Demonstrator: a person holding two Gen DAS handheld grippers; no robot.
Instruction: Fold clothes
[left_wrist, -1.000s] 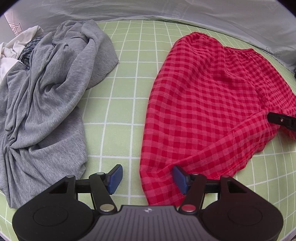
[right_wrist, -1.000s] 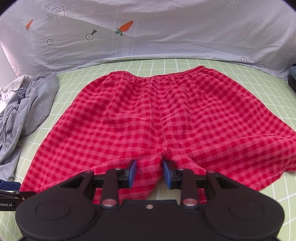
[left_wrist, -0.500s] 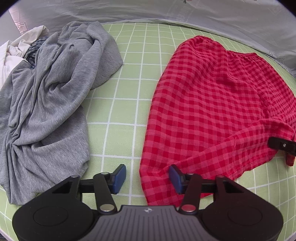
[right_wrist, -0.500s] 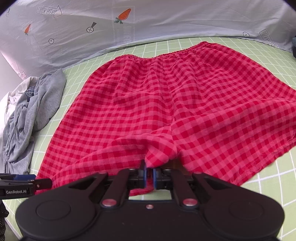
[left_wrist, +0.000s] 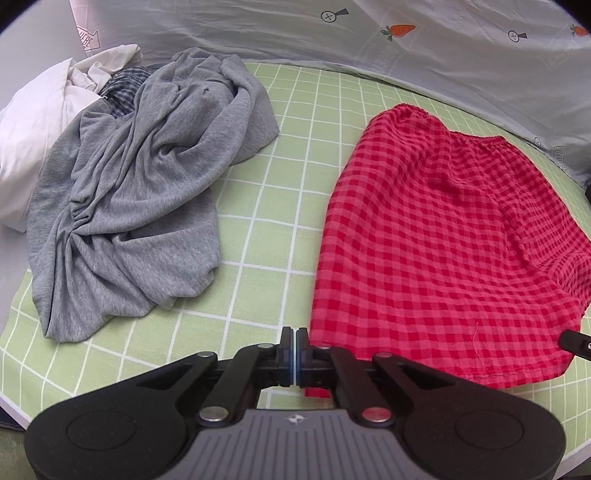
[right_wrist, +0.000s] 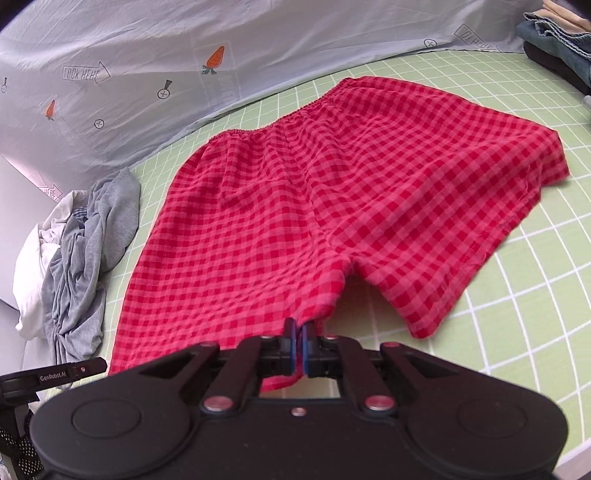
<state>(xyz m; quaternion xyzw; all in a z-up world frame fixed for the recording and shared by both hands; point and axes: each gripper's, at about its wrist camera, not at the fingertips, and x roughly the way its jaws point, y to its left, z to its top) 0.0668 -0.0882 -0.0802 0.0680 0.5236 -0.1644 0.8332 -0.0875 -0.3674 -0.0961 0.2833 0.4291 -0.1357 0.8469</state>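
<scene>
Red checked shorts (left_wrist: 436, 251) lie on the green grid mat (left_wrist: 280, 184), waistband at the far side. They also show in the right wrist view (right_wrist: 332, 206). My left gripper (left_wrist: 295, 341) is shut on the near left hem corner of the shorts; a scrap of red cloth shows under its fingers. My right gripper (right_wrist: 298, 334) is shut on the hem at the crotch and holds it lifted off the mat. The right gripper's tip shows at the right edge of the left wrist view (left_wrist: 576, 341).
A crumpled grey shirt (left_wrist: 136, 206) lies left of the shorts over a white and a dark checked garment (left_wrist: 40, 129). A pale printed sheet (right_wrist: 184, 55) runs along the far side. Folded dark clothes (right_wrist: 557, 40) sit at the far right.
My left gripper went from open to shut on the shorts' left hem corner. My right gripper shut on the crotch hem and lifted it, and the right leg has pulled in and bunched.
</scene>
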